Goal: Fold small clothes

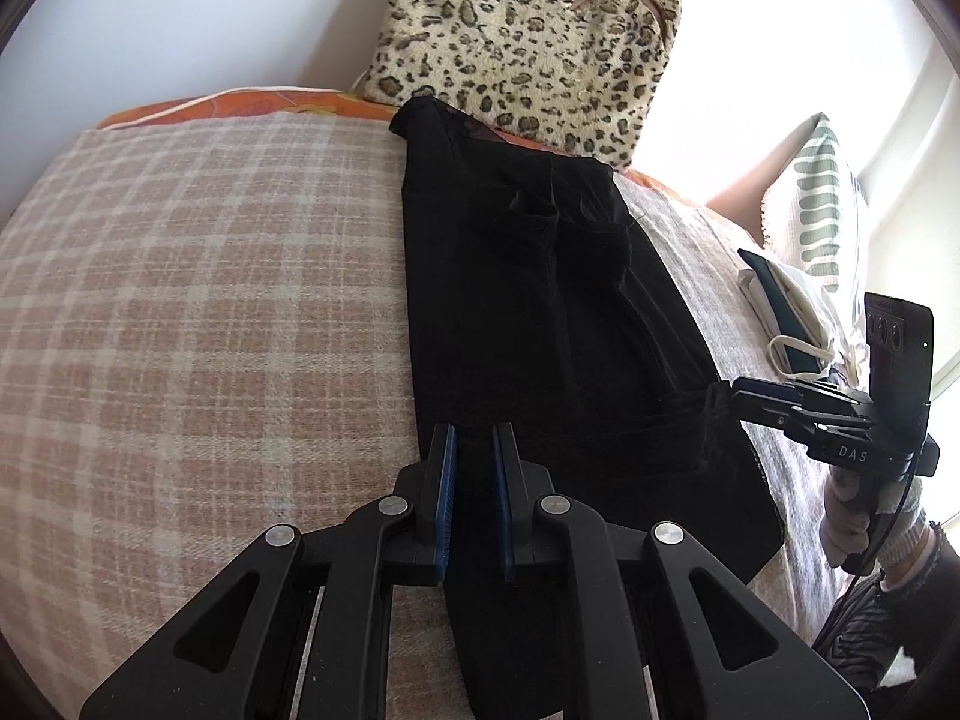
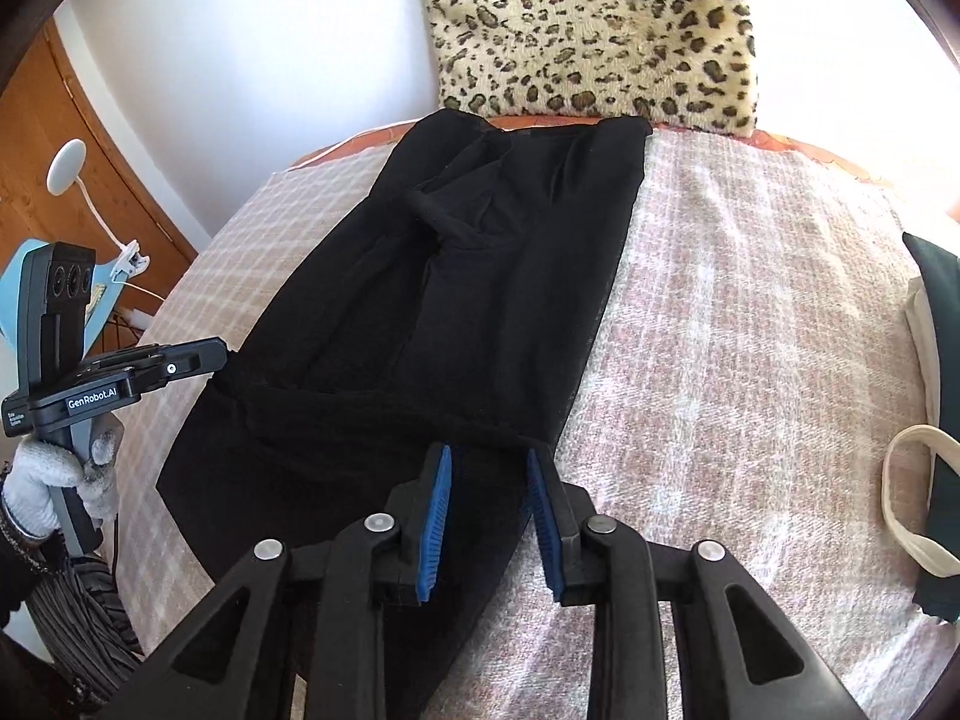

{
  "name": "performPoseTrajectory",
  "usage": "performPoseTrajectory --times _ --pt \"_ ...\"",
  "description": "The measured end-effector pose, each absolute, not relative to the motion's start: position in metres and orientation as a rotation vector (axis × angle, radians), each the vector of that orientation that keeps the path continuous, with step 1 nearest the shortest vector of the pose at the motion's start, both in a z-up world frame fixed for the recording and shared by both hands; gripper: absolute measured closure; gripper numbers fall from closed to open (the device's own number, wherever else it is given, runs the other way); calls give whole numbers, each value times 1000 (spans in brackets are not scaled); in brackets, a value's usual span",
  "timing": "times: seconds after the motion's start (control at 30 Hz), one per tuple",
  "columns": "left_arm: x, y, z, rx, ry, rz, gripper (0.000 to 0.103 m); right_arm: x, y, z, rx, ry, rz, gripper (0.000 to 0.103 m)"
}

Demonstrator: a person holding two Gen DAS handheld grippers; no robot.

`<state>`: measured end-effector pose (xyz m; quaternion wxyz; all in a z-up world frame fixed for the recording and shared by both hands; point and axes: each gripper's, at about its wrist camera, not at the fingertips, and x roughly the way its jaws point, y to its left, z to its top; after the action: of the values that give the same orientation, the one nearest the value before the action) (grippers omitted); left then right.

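While both claws, left (image 1: 474, 438) and right (image 2: 487, 459), pinch the black garment (image 1: 540, 300), it overlies the plaid blanket (image 1: 210, 300).

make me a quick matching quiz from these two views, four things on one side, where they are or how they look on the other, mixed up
Things:
1. black garment
2. leopard cushion
3. checked blanket
4. white lamp

Descriptions:
A. spread over the bed, under the clothing
B. propped upright at the far end, against the wall
C. clipped beside the wooden furniture, off the bed
D. lying lengthwise, near edge between both grippers' jaws

Pairs: 1-D, 2-B, 3-A, 4-C
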<state>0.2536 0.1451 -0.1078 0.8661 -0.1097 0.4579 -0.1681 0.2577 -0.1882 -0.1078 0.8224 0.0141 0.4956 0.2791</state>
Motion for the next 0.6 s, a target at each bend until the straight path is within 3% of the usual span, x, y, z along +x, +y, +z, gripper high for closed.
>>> performPoseTrajectory --times 0.07,0.13,0.4,0.43,0.5,0.53,0.6 --pt "252 150 -110 -242 966 -352 75 258 -191 -108 26 1053 573 67" --pt "249 150 -111 -241 967 -353 69 260 -192 -110 29 1060 571 64" --pt "252 133 -118 -147 959 -362 69 261 -183 -118 6 1082 559 62" --pt "252 131 -119 -134 956 -364 70 261 -182 -118 6 1082 559 64" --pt "253 129 -120 -118 946 -363 86 261 -181 -118 2 1085 555 70" --pt "254 130 -121 -123 946 -361 92 260 -181 -118 0 1085 557 78" --pt "255 134 -121 -140 926 -347 95 258 -179 -118 -7 1087 558 91"
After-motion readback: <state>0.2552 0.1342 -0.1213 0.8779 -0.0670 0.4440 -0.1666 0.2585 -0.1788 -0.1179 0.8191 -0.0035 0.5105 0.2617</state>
